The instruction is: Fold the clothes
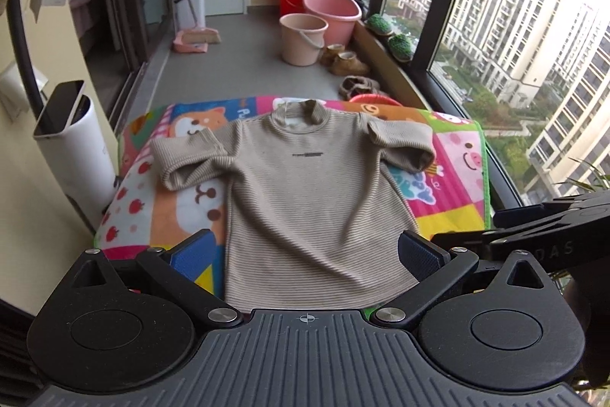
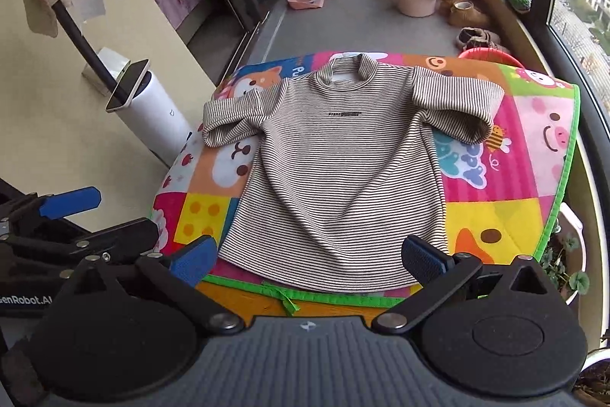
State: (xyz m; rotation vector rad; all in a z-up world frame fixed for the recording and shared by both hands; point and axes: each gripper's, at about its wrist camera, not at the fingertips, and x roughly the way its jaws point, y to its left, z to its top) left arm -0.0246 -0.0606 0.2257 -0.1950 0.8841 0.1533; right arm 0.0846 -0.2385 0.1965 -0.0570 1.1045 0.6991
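Both the left gripper [image 1: 305,252] and right gripper [image 2: 307,256] hang spread wide and empty just short of the hem of the striped shirt [image 2: 335,155], laid flat ahead on the cartoon mat [image 2: 507,185], seemingly ready for folding.

Left tool [image 1: 309,254], right tool [image 2: 308,259] — black linkages, blue ribbed pads, silver pivot screws, grey ridged housing.

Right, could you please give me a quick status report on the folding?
Left gripper and right gripper open, empty. Striped shirt flat on play mat, front up, unfolded. Nothing on it.
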